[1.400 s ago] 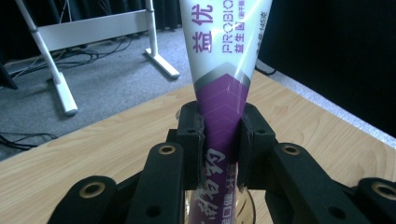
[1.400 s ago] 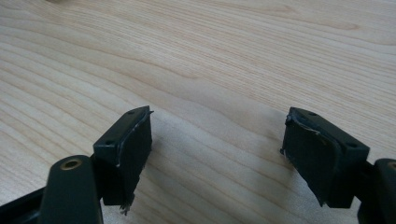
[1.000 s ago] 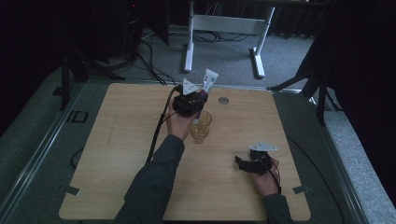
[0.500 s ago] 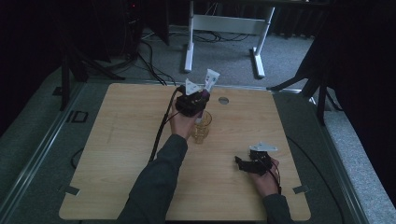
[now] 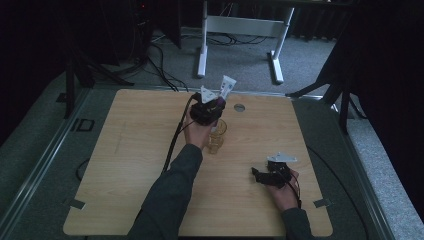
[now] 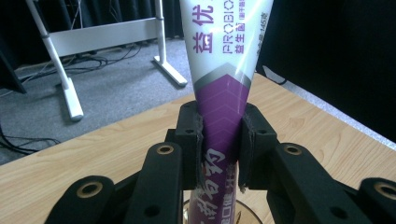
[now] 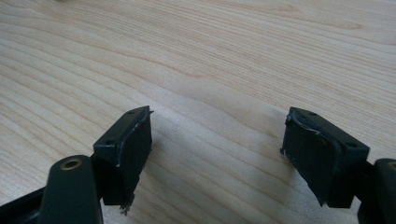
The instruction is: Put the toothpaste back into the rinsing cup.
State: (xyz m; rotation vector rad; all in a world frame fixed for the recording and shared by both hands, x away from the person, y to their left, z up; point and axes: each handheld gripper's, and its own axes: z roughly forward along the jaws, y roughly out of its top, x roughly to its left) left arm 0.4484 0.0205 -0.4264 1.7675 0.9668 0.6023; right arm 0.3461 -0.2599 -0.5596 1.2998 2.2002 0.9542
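Note:
A white and purple toothpaste tube (image 6: 223,70) stands upright between the pads of my left gripper (image 6: 222,140), cap end down. The jaws have just been opening a little, and the pads still touch the tube on both sides. Below it is the rim of a clear glass cup (image 6: 219,217). From above, the left gripper (image 5: 209,109) hangs over the amber-tinted glass (image 5: 217,139) near the table's middle, and the tube (image 5: 226,86) sticks up behind it. My right gripper (image 7: 217,149) is open just above bare wood, at the front right (image 5: 261,175).
The wooden table (image 5: 130,150) has a small round grommet (image 5: 239,107) near its far edge. A white desk frame (image 5: 240,25) and cables lie on the grey floor beyond. Dark curtains close off the right side.

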